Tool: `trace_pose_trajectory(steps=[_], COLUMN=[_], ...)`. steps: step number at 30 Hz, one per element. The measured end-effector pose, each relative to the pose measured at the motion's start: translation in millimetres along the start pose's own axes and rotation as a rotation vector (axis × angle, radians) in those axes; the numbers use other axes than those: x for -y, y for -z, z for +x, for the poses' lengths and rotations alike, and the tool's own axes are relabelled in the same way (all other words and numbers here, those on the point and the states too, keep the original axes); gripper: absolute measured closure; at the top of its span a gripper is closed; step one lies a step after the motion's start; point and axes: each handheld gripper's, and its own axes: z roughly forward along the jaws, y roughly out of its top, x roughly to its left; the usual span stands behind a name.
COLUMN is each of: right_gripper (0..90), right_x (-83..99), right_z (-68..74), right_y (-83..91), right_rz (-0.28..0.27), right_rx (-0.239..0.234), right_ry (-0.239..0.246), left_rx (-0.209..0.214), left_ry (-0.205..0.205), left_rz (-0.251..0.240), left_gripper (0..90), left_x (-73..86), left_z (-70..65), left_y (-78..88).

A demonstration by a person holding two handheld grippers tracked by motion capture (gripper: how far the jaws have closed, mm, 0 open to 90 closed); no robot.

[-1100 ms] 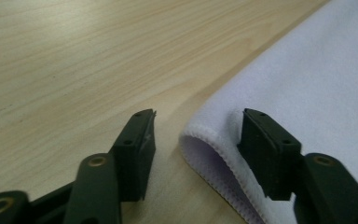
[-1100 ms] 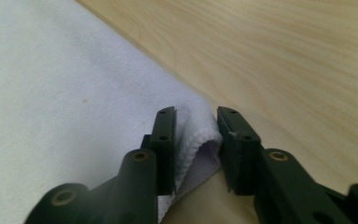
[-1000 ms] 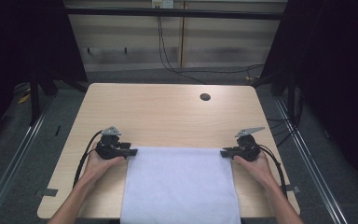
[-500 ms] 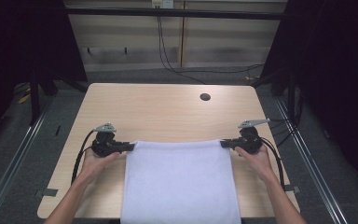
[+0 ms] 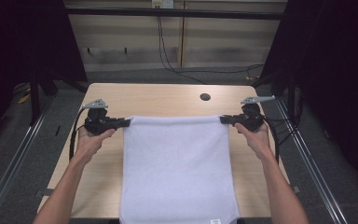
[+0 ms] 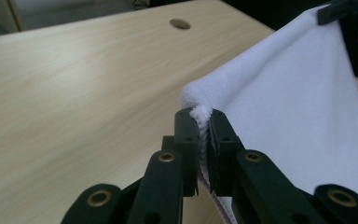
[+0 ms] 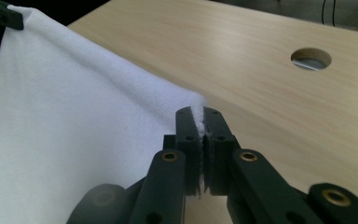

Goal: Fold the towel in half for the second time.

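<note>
Both far corners of the white towel (image 5: 179,163) are now off the tabletop (image 5: 168,100), where a second ago they lay flat; its far edge hangs taut between the grippers, near end draped over the tabletop's near edge. Left gripper (image 5: 121,123) and right gripper (image 5: 227,120) jaws have just closed, each pinching a corner. Likely the start of a fold.
</note>
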Motion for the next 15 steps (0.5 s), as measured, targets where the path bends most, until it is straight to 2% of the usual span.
trace_pose_trajectory(steps=[3,7,10,12,15], right_gripper=[86.6,86.7,86.7,86.8,86.7], right_x=[-9.0,-19.6,-30.9,-37.1,-35.1], right_z=[-4.0,-9.9,-10.8,-7.8,0.8], right_y=[1.0,3.3,9.5,12.6,16.1], right_rz=[-0.016,-0.025,-0.064,-0.068,-0.068], right_rx=[-0.015,0.009,0.015,0.017,0.002], right_ry=[-0.005,-0.010,-0.007,0.006,0.033], left_rx=[-0.012,-0.039,-0.052,-0.045,-0.042], left_ry=[-0.021,-0.026,-0.023,-0.026,-0.060], left_rz=[-0.004,-0.042,-0.075,-0.094,-0.068], left_gripper=[84.4,84.5,84.5,84.5,84.4], left_x=[-11.7,-27.6,-39.0,-40.1,-29.7], left_z=[-0.5,0.9,1.5,-1.3,-9.0], left_y=[3.4,9.2,13.6,15.2,15.2])
